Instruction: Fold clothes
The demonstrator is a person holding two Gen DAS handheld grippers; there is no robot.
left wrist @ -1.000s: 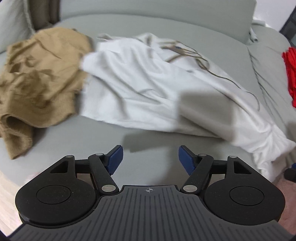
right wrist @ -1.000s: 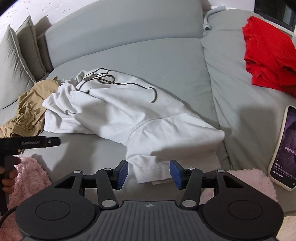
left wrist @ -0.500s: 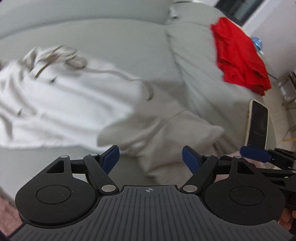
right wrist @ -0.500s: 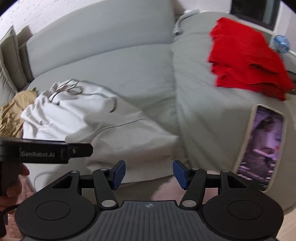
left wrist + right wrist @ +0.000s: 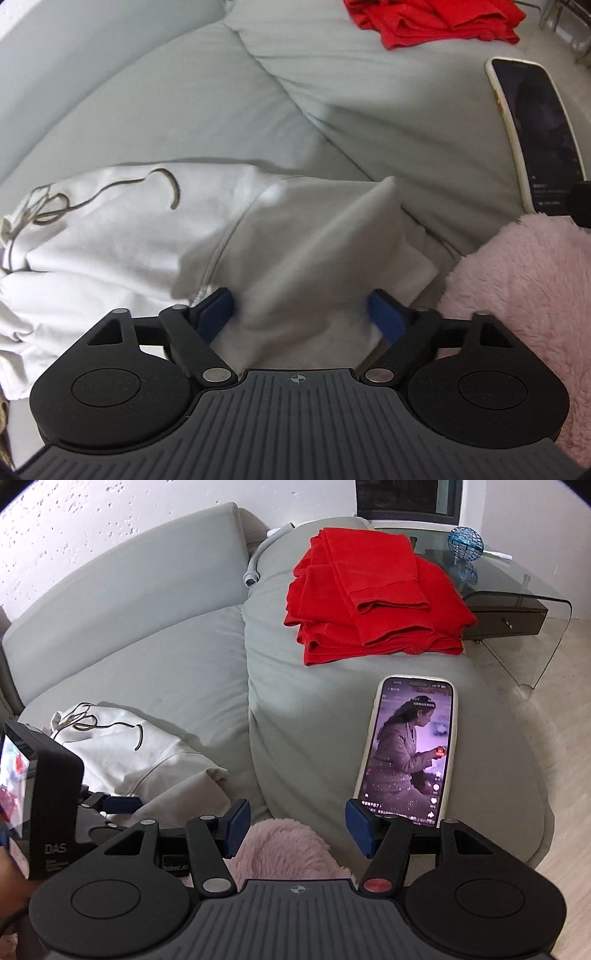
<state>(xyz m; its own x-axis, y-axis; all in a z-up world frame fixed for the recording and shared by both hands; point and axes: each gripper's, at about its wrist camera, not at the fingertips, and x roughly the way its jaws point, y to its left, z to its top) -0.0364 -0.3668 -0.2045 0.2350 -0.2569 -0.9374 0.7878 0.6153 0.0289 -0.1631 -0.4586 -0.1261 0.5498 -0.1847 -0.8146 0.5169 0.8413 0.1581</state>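
The red clothes (image 5: 373, 598) sit folded on the sofa (image 5: 155, 642)'s far cushion; the white hoodie (image 5: 155, 236) lies crumpled nearer me, unfolded. My left tongs (image 5: 301, 317) have just been closing around its edge, pads not yet pressing. My right tongs (image 5: 295, 827) hang apart, empty.

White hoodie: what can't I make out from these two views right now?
- Left wrist view: white hoodie cut off at the left edge; hem under the left hand-held gripper, so pad contact is unclear, though its jaws were just closing.
- Right wrist view: hoodie's near part is hidden behind the left unit.
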